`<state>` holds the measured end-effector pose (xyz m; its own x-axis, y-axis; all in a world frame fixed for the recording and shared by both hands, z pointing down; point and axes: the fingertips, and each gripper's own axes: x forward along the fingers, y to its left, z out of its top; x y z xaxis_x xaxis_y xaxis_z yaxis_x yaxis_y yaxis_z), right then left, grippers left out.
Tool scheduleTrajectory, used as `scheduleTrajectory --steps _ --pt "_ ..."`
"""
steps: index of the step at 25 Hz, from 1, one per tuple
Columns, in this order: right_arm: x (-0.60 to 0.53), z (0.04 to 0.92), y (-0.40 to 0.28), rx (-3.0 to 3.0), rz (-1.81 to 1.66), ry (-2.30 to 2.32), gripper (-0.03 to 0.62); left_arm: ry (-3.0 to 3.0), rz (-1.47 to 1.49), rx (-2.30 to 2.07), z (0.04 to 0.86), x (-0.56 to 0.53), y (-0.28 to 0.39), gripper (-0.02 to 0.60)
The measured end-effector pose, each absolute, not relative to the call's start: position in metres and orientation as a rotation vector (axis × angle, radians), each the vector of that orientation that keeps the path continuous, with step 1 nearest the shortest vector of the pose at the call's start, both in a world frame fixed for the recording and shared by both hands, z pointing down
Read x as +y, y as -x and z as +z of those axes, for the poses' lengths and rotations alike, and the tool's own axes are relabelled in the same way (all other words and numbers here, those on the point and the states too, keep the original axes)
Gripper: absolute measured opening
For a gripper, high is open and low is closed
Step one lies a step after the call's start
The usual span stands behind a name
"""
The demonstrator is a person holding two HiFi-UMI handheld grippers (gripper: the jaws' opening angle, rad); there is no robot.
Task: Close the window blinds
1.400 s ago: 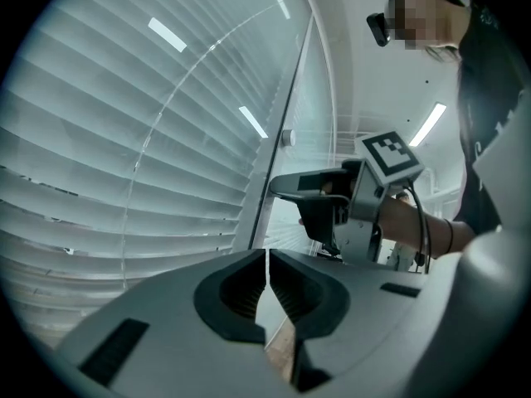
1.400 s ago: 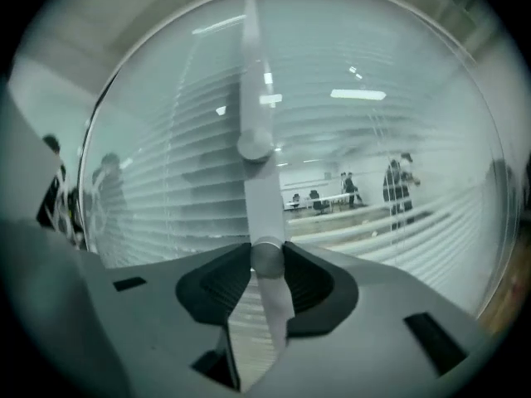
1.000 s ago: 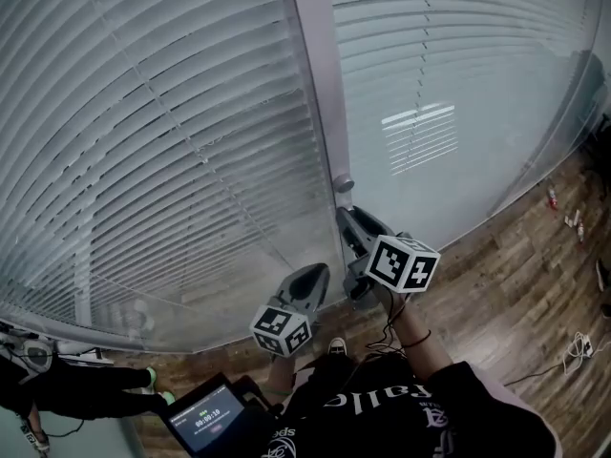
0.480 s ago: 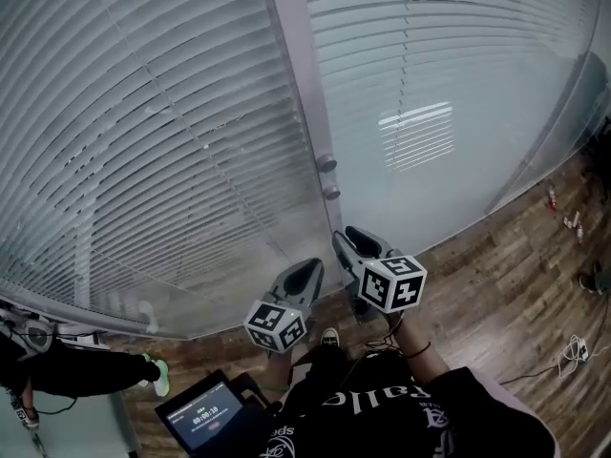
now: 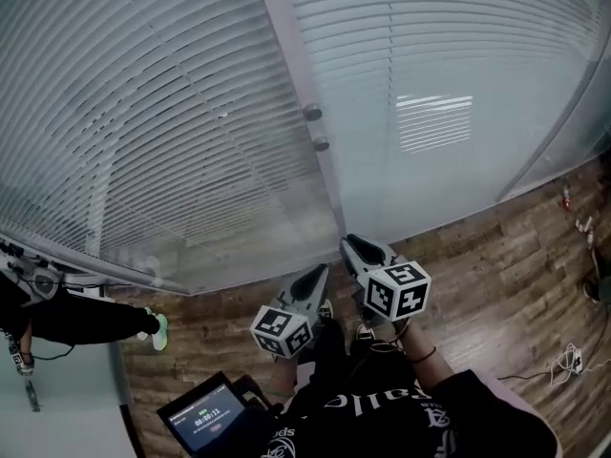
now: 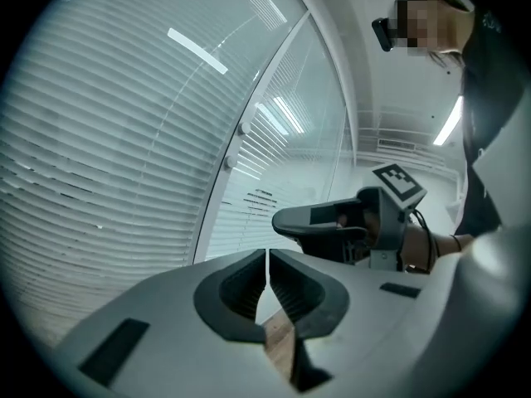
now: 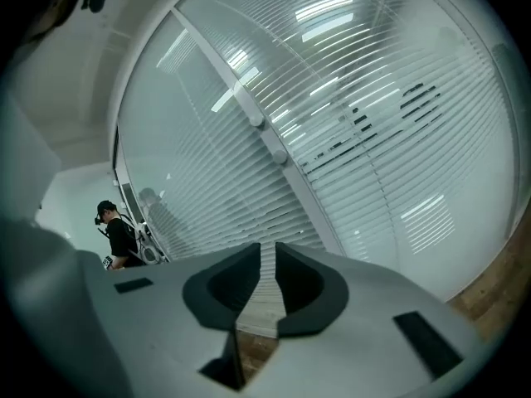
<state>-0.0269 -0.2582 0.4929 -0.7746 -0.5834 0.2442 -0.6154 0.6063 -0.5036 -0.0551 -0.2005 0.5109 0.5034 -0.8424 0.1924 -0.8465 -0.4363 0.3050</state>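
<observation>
The blinds (image 5: pixel 143 113) cover the glass on both sides of the grey post (image 5: pixel 286 55). Both grippers sit low near the foot of that post, off the glass. The left gripper (image 5: pixel 310 277) has its fingers pinched together on nothing, while the right gripper (image 5: pixel 357 248) has just been narrowing its fingers to a slim empty gap. Two little knobs (image 5: pixel 312 113) sit on the post well above them.

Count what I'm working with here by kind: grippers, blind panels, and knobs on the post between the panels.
Grippers: 2, the left gripper and the right gripper, whose jaws have just been closing with nothing between them.
Blind panels: 2, the left blind and the right blind.
Knobs on the post: 2, the upper knob and the lower knob.
Total: 6.
</observation>
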Motion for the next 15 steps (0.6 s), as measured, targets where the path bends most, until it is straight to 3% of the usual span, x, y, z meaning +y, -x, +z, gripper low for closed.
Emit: scheduleTrajectory --steps 15 --pt "-0.147 0.51 0.013 -2.727 0.869 -1.011 0.054 -2.361 0.002 -1.472 0.504 -0.08 0.059 0.003"
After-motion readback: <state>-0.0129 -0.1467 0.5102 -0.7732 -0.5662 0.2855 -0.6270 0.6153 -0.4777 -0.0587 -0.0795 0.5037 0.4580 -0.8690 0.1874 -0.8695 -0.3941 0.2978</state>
